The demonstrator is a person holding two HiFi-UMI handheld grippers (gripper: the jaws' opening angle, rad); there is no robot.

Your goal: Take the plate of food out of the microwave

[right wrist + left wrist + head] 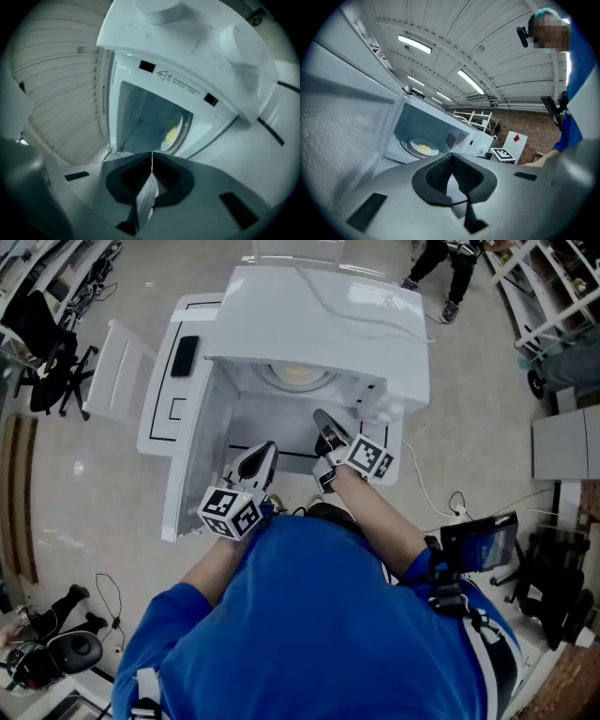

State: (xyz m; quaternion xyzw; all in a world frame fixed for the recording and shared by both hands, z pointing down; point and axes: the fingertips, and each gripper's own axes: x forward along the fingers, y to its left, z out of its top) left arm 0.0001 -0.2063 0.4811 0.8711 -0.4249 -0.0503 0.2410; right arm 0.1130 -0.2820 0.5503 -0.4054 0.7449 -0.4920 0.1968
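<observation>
There is one microwave (319,315). It has one door (173,409). One plate (296,376) of food is inside. There are two grippers, the left gripper (267,449) and the right gripper (322,416). There are two marker cubes, the left cube (232,512) and the right cube (372,457).

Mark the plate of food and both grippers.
plate of food (423,148): left gripper view, on the food at its centre.
left gripper (270,448): head view, closed fingertips.
right gripper (321,416): head view, closed fingertips.
</observation>
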